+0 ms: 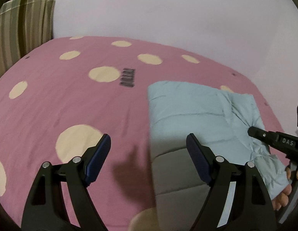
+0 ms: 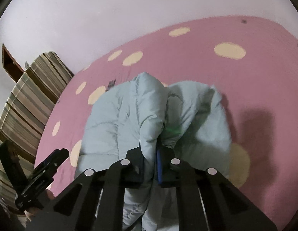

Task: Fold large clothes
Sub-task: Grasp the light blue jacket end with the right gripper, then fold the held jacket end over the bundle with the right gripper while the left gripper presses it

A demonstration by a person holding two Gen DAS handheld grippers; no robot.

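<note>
A light blue puffer jacket (image 1: 189, 111) lies on the pink bed at the right of the left wrist view; its sleeve (image 1: 264, 154) hangs toward the near right. My left gripper (image 1: 149, 150) is open and empty, above the jacket's left edge. My right gripper (image 2: 149, 161) is shut on a fold of the jacket (image 2: 129, 119) and lifts it, so the fabric bunches up in front of it. The right gripper also shows in the left wrist view (image 1: 272, 140), at the sleeve.
The bed has a pink sheet with cream dots (image 1: 72, 100). A striped brown and beige curtain (image 1: 22, 28) hangs at the left, also in the right wrist view (image 2: 29, 100). A pale wall (image 1: 168, 9) stands behind the bed.
</note>
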